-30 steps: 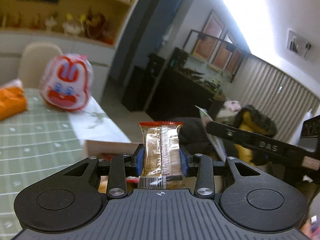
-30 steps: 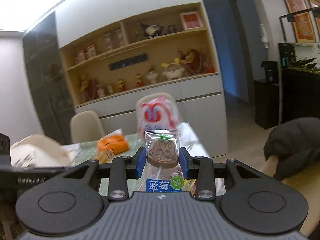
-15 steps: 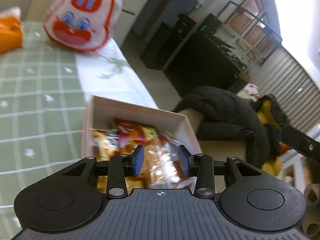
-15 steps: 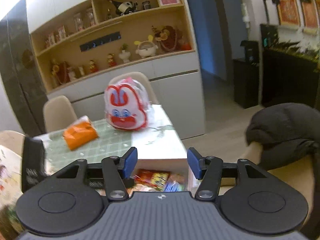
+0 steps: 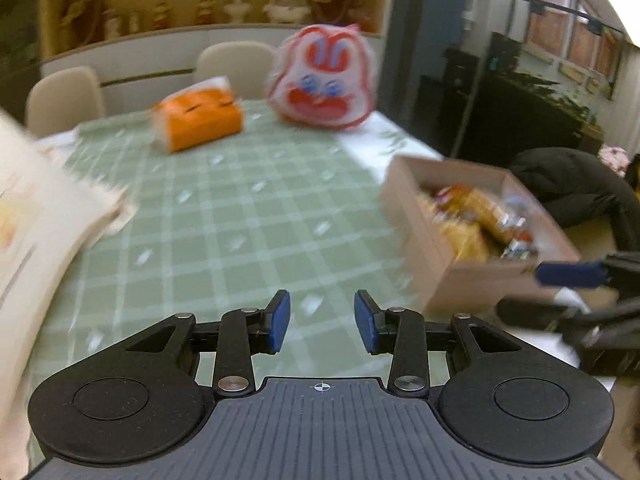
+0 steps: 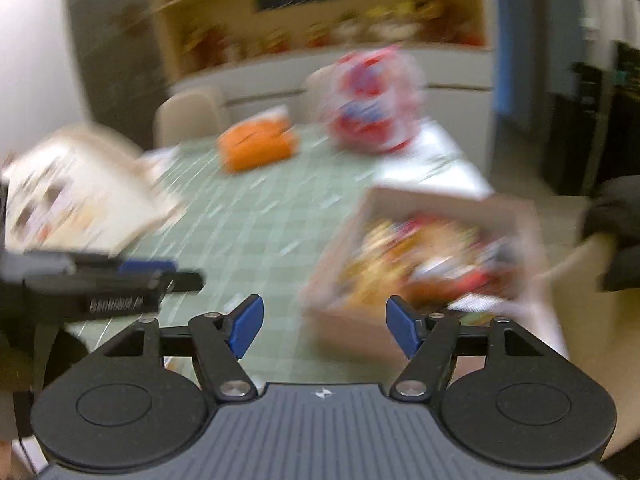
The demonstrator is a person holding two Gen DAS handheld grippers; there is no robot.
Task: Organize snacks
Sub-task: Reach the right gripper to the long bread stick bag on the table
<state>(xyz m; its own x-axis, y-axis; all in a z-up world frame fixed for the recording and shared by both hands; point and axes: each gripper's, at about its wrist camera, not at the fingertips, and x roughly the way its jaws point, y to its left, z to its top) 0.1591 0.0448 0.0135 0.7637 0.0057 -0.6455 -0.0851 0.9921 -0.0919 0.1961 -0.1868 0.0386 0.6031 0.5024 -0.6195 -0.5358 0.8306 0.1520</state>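
Note:
A cardboard box [image 5: 452,272] with several snack packets [image 5: 476,220] in it sits on the right of the green checked table [image 5: 248,220]; it also shows, blurred, in the right wrist view [image 6: 360,320]. My left gripper [image 5: 322,322] is open and empty above the table, left of the box. My right gripper [image 6: 324,328] is wide open and empty, just in front of the box. The right gripper's blue fingertip [image 5: 572,274] shows at the box's near corner. The left gripper's body [image 6: 104,284] shows at the left in the right wrist view.
An orange packet [image 5: 200,120] and a red-and-white rabbit bag [image 5: 324,80] lie at the far side of the table. A large pale bag [image 5: 36,232] stands at the left. Chairs [image 5: 64,96] and a shelf wall lie behind; a dark coat [image 5: 568,184] is right.
Both grippers held snack packets one second ago; both have let go, the packets are out of the jaws. Both grippers have pulled back from the box and swung left, with motion blur.

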